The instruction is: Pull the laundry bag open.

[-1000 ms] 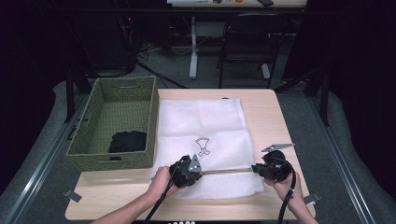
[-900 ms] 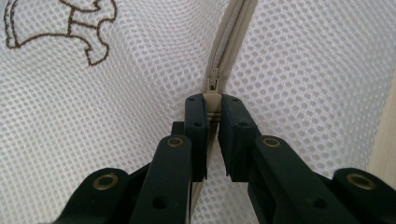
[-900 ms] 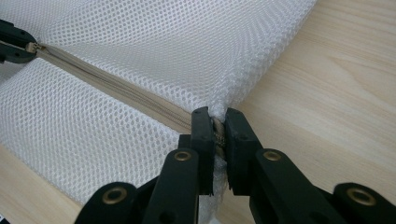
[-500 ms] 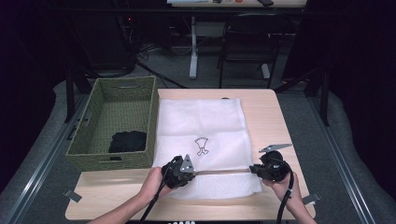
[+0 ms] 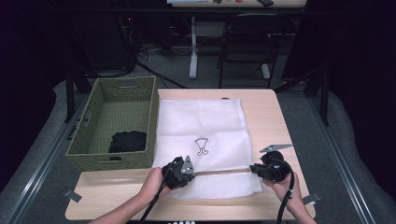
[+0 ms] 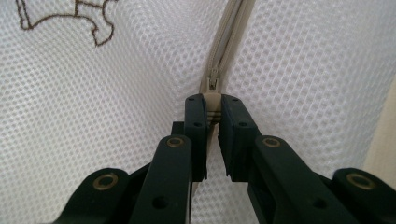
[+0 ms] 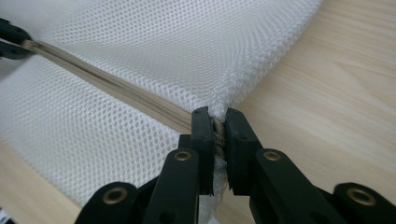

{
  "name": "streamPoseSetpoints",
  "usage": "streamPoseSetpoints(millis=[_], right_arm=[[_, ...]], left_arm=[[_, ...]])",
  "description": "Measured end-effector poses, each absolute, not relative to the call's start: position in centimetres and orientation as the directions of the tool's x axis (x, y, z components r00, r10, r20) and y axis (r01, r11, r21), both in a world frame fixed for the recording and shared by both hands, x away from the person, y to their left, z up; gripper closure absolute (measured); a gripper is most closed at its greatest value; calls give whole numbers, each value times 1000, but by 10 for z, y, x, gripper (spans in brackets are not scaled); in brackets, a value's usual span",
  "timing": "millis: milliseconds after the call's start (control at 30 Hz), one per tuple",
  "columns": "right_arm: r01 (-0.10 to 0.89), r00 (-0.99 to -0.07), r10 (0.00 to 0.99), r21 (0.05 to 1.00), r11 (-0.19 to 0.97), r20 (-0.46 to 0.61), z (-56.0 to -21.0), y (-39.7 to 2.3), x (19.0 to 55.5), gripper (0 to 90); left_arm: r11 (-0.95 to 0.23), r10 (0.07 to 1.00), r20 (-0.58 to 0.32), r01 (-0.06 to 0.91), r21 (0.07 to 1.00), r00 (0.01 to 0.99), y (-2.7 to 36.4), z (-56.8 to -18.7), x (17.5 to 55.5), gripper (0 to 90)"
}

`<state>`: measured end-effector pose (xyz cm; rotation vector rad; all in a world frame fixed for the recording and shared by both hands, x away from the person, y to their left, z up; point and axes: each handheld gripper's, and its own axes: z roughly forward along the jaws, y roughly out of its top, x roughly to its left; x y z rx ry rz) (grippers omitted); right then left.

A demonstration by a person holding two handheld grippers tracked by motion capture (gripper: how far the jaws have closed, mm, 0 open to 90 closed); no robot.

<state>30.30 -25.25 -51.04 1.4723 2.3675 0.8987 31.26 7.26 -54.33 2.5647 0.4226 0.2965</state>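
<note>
A white mesh laundry bag (image 5: 201, 126) with a small brown embroidered motif (image 5: 201, 146) lies flat on the wooden table (image 5: 266, 116). A beige zipper (image 5: 222, 171) runs across the bag near its front edge. My left gripper (image 5: 192, 171) is shut on the zipper pull (image 6: 212, 100), and the zipper (image 6: 231, 28) leads away ahead of its jaws. My right gripper (image 5: 252, 169) is shut on the bag's right edge at the zipper's end (image 7: 217, 128). The zipper tape (image 7: 116, 88) stretches taut from there toward the left gripper (image 7: 11, 39).
A green woven basket (image 5: 154, 116) stands left of the bag, touching it, with a black garment (image 5: 127, 141) inside. Bare table shows to the right of the bag and along the front edge. A chair and desk legs stand beyond the table's far edge.
My left gripper has slid a little to the left along the zipper line, still shut on the pull. The right gripper has held its place.
</note>
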Motion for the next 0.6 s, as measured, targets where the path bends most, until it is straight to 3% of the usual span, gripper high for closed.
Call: streamPoseSetpoints(millis=[600], right_arm=[[736, -472, 873, 600, 314, 123, -512, -254, 306, 838]], left_arm=[[-807, 423, 119, 313, 501, 898, 115, -542, 310, 823]])
